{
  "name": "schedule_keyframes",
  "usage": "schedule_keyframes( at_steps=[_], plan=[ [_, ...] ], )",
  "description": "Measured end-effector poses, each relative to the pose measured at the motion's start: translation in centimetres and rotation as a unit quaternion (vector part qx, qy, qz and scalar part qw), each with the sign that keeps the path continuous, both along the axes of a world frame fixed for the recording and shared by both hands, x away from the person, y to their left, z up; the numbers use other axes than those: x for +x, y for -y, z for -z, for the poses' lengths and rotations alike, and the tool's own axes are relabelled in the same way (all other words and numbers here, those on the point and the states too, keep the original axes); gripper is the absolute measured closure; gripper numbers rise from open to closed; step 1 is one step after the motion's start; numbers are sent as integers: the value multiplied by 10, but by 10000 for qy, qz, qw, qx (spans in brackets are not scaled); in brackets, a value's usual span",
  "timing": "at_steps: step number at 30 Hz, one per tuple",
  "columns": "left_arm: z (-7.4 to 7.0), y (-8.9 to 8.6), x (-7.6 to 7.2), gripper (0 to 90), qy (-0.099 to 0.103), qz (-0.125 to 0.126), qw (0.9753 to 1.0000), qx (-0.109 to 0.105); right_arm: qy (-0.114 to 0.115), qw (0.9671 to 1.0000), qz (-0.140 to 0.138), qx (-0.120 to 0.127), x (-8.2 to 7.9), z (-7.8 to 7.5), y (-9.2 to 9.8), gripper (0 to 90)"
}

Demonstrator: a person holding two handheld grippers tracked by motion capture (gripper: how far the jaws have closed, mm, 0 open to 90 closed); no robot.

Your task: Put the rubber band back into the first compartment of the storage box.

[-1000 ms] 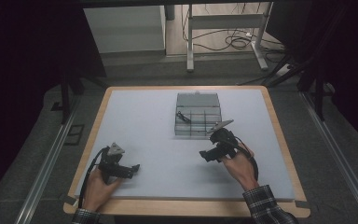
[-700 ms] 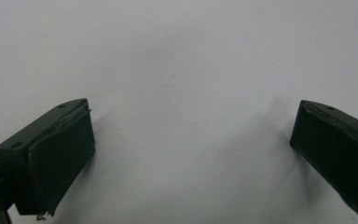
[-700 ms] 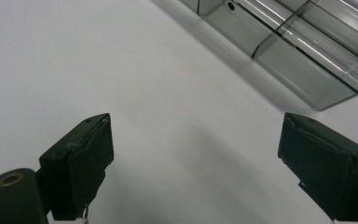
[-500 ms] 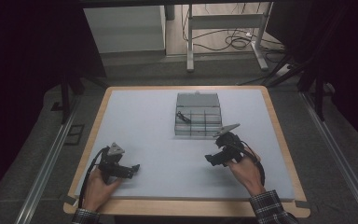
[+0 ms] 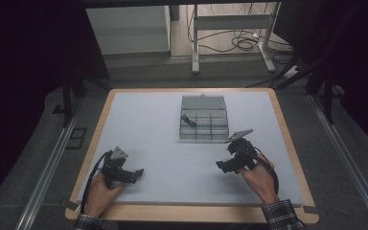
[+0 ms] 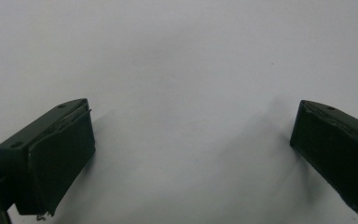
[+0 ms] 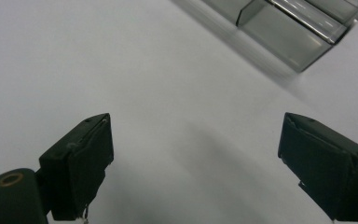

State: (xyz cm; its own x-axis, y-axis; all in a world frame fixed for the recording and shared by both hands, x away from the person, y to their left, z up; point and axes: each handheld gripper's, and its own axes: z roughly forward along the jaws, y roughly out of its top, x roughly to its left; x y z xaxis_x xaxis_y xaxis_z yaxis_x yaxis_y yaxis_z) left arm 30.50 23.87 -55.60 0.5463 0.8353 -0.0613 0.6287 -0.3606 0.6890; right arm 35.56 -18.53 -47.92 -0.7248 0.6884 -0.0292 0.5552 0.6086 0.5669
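Here the clear compartment box [image 5: 204,118] sits mid-table toward the far edge, long axis probably running away from the person. The right gripper [image 5: 222,166], jaws spread and empty, lies nearer than the left gripper [image 5: 139,172], likewise spread.

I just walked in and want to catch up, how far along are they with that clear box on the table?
Done: the compartment box sits open with one small dark item in a left compartment. In hand: nothing; the left gripper and the right gripper are both open and empty, near the table's front edge. Left: whatever else belongs in the remaining, apparently empty compartments.
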Motion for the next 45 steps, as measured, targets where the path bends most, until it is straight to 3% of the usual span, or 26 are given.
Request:
schedule_keyframes(
  at_steps=[45],
  plan=[
    [0,0,0,0,3,1,10000,2,-194,9982,562,-86,-27,3,67,91]
  ],
)
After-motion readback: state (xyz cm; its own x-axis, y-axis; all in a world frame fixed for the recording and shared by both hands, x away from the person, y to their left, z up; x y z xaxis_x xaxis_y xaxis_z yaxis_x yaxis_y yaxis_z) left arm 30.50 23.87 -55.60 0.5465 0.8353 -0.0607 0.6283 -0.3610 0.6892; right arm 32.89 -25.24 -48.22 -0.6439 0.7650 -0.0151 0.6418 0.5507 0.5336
